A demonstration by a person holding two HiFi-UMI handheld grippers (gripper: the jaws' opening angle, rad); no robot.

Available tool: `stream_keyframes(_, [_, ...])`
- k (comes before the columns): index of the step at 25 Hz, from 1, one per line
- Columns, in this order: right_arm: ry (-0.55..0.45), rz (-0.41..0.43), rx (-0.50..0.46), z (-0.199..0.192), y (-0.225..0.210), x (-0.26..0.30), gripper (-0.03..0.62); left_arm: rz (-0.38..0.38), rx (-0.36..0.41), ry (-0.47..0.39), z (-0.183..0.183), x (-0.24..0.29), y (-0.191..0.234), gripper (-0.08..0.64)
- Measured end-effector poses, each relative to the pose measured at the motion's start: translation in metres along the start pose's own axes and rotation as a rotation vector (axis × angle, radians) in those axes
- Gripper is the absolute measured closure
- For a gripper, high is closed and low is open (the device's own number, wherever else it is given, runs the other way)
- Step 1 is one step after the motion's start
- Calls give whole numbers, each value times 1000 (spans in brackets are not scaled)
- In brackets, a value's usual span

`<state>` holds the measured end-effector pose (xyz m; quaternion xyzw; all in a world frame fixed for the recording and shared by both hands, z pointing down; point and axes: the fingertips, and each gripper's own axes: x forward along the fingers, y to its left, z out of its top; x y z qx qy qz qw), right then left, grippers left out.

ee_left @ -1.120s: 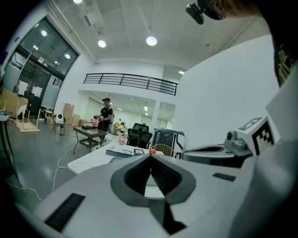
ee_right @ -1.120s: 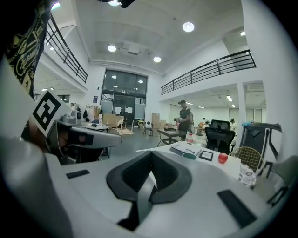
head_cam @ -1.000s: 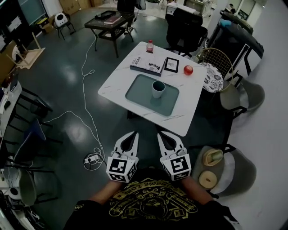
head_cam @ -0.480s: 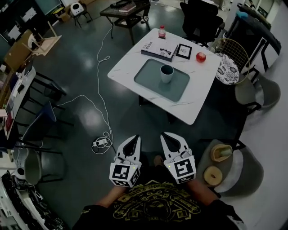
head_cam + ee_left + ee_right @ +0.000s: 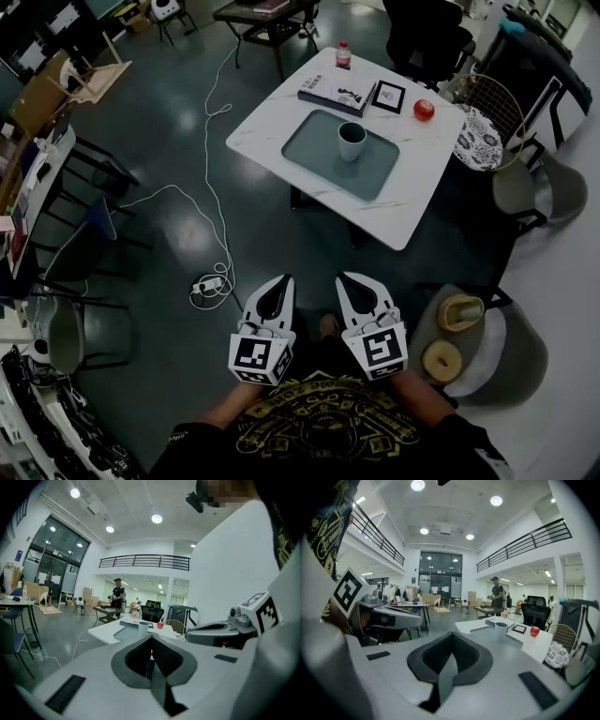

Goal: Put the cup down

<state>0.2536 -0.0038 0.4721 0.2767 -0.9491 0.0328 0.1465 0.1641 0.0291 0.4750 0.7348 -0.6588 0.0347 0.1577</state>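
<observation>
Well ahead of both jaws, the cup (image 5: 352,141) stands upright on the tray (image 5: 314,157) on the counter (image 5: 267,127). Left gripper (image 5: 280,281) and right gripper (image 5: 350,279): jaws pressed together, empty. Counter lies farther off than a second ago, so the cup is likely already put down.

The person wears a black shirt (image 5: 323,427) with an ornate gold print across the chest. The left tongs (image 5: 280,281) and right tongs (image 5: 350,279) are white moulded plastic, each tapering to a point around a dark recess. The left cube (image 5: 257,357) and right cube (image 5: 379,349) carry black square markers on white. The inner pads (image 5: 166,657) are dark grey and finely ribbed
</observation>
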Motion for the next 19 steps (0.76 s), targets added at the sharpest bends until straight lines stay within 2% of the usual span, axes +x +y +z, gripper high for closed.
stream_keyframes(19, [15,-48,15,-4,-5,14,588,-42,2,0,6,12,11,549])
